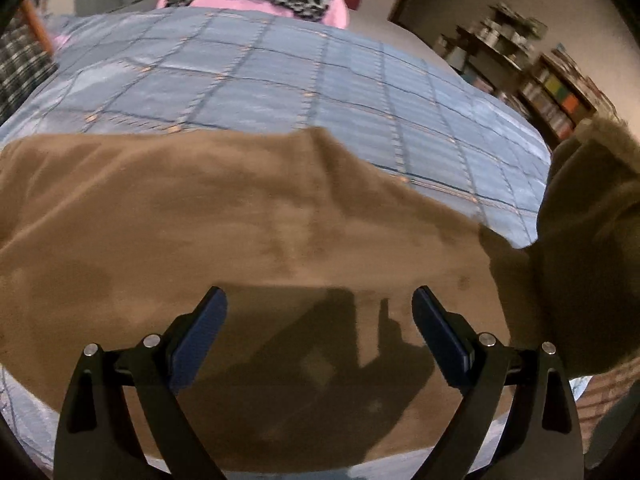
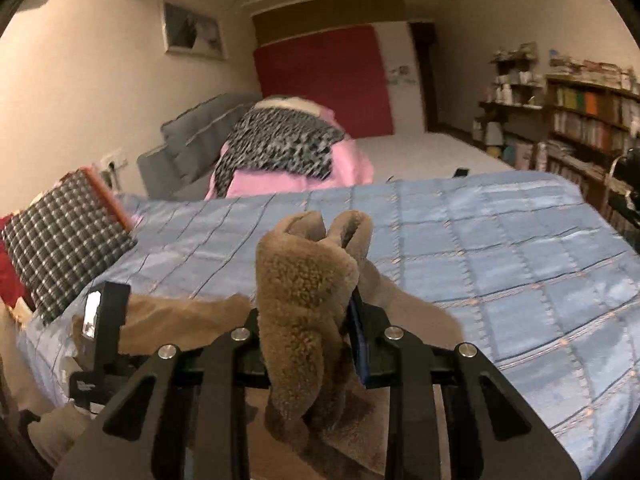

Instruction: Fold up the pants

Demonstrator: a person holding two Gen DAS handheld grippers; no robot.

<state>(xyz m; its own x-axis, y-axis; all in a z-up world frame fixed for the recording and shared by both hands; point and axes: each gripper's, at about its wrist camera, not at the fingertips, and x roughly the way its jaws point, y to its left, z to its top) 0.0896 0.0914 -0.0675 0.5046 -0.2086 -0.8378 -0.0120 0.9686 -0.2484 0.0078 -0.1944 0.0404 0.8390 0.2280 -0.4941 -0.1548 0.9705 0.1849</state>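
in the left wrist view the brown pants are seen spread flat across the lower half of the frame, on a bed covered by a blue checked bedspread. the left gripper is held over the cloth at the bottom centre, its two blue-padded fingers set wide apart with nothing between them, and its shadow is cast on the fabric below. at the right edge of that frame a bunched part of the pants is lifted off the bed. in the right wrist view the right gripper is seen at the bottom centre, its fingers closed on a thick fold of the pants, whose fleecy inner side is turned outward; the fold stands up above the fingers and more cloth hangs below them. part of the left gripper's black frame is visible at the lower left of this view, beside the flat part of the pants. a checked cushion lies at the left edge, a pink and leopard-print pile at the far end of the bed, and bookshelves fill the upper right.
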